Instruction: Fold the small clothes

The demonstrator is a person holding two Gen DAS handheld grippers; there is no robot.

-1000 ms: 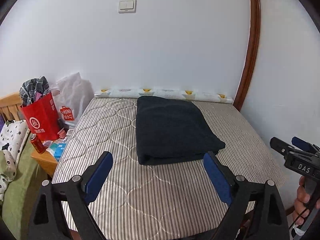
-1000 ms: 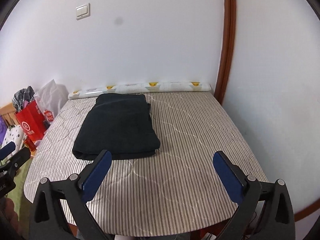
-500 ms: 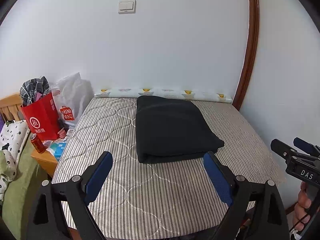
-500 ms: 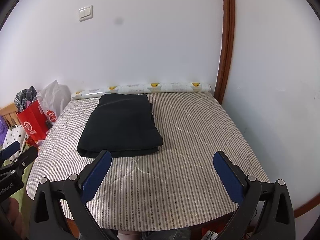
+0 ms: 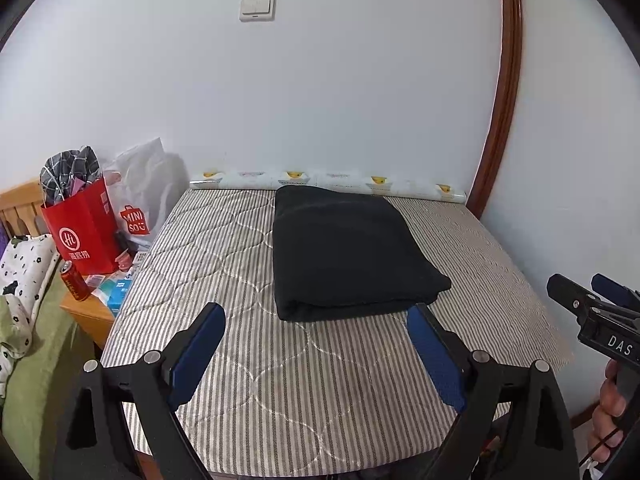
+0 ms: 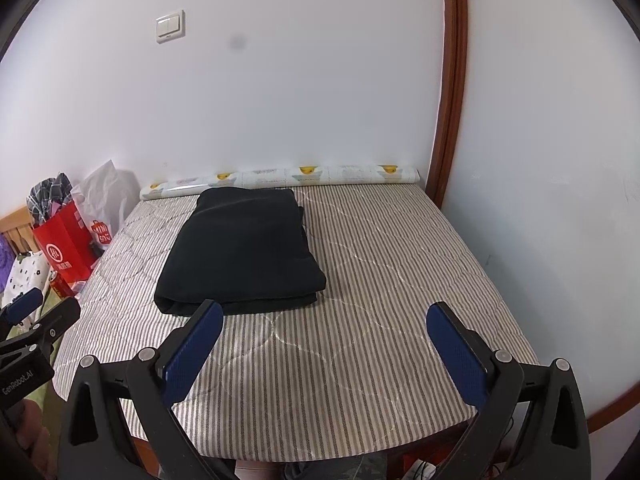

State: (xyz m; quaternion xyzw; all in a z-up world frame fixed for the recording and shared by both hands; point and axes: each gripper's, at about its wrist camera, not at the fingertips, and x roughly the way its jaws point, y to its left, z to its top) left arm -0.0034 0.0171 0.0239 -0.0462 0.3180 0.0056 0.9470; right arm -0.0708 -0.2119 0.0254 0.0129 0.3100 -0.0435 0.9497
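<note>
The folded black garment lies flat on the striped quilted mattress, toward the far side, its far edge close to a patterned roll that runs along the white wall. The fold is rectangular, with stacked layers showing at the near edge. Nothing touches it.

My left tongs hang over the near part of the mattress, just short of the garment's near edge. The blue pads stand wide apart with nothing between them. My right tongs are likewise spread wide and empty, over bare mattress to the right of the garment. In the left view the right tongs show at the right edge, with a hand on the grip.

Left of the mattress stand a red paper bag with checked cloth in it, a white plastic bag, and a red can on a wooden stand. A light switch sits on the wall above. A brown wooden trim runs up the right corner.
</note>
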